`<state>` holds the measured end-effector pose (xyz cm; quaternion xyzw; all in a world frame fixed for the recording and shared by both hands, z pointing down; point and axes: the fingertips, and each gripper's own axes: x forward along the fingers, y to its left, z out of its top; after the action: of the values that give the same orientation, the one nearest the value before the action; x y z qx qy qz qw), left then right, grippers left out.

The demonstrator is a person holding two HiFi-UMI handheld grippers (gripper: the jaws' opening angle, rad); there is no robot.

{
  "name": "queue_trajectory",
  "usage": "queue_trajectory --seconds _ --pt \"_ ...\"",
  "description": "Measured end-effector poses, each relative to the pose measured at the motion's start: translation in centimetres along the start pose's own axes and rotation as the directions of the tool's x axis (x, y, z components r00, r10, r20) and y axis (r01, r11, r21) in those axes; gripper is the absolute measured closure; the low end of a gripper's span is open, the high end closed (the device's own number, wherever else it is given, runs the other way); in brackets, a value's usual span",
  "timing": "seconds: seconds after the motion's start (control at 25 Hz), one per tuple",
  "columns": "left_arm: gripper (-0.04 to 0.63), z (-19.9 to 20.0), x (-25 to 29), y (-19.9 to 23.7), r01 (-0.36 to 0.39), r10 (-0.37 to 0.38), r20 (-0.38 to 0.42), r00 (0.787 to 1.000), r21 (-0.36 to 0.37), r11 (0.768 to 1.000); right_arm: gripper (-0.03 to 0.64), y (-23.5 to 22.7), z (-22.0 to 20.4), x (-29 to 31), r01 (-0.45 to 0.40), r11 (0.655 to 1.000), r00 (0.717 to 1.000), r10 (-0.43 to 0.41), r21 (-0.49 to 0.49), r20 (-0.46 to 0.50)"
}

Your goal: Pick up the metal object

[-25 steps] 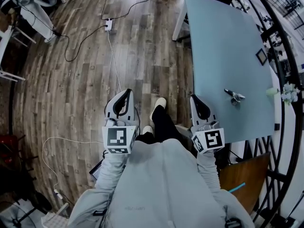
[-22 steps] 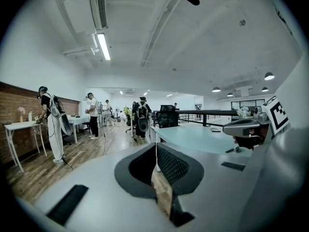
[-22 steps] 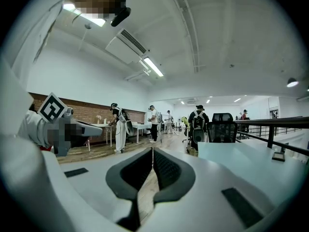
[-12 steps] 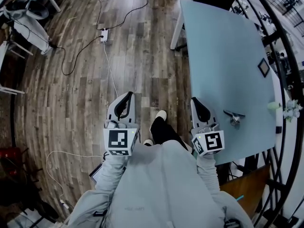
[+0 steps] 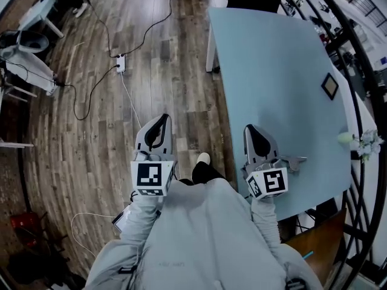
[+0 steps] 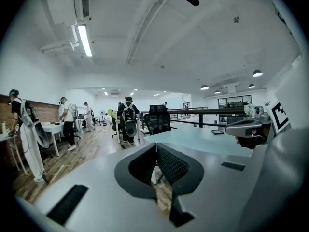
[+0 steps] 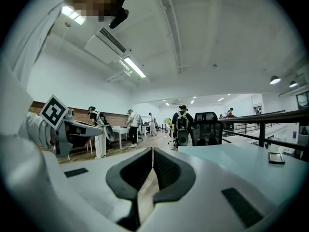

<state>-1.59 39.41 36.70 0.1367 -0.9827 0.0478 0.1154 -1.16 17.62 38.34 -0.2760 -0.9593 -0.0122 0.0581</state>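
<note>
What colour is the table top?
Pale blue table top, plain with no pattern; the head view shows it best.

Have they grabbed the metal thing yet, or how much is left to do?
Not yet. Nothing looks done: the metal object lies on the blue table, ungrabbed. In hand: the right gripper is over the table's near edge, just beside the object, jaws together and empty. The left gripper is shut too, over the wooden floor. Left to do: open the jaws, close on the object and lift it.
</note>
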Motion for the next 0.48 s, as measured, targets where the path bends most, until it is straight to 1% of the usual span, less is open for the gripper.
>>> queue_trajectory --seconds 0.16,0.32,0.4,0.48 --pt "0.566 1.4 3.6 -2.0 0.066 -0.066 -0.001 0.998 0.031 0.997 0.592 -2.9 0.2 0.0 0.057 0.998 0.998 -0.058 0.03 0.016" --pt "0.566 2.4 6.7 -5.2 0.163 -0.163 -0.016 0.987 0.062 0.985 0.592 -5.8 0.0 -1.3 0.141 0.989 0.99 -0.141 0.05 0.008" --pt "0.566 2.8 8.7 -7.5 0.24 -0.239 -0.023 0.971 0.084 0.967 0.592 -7.5 -0.6 -2.5 0.213 0.976 0.977 -0.213 0.054 -0.004" --pt "0.566 3.2 10.9 -9.9 0.33 -0.328 -0.032 0.944 0.107 0.938 0.592 -9.3 -1.1 -4.0 0.305 0.95 0.952 -0.305 0.064 -0.016"
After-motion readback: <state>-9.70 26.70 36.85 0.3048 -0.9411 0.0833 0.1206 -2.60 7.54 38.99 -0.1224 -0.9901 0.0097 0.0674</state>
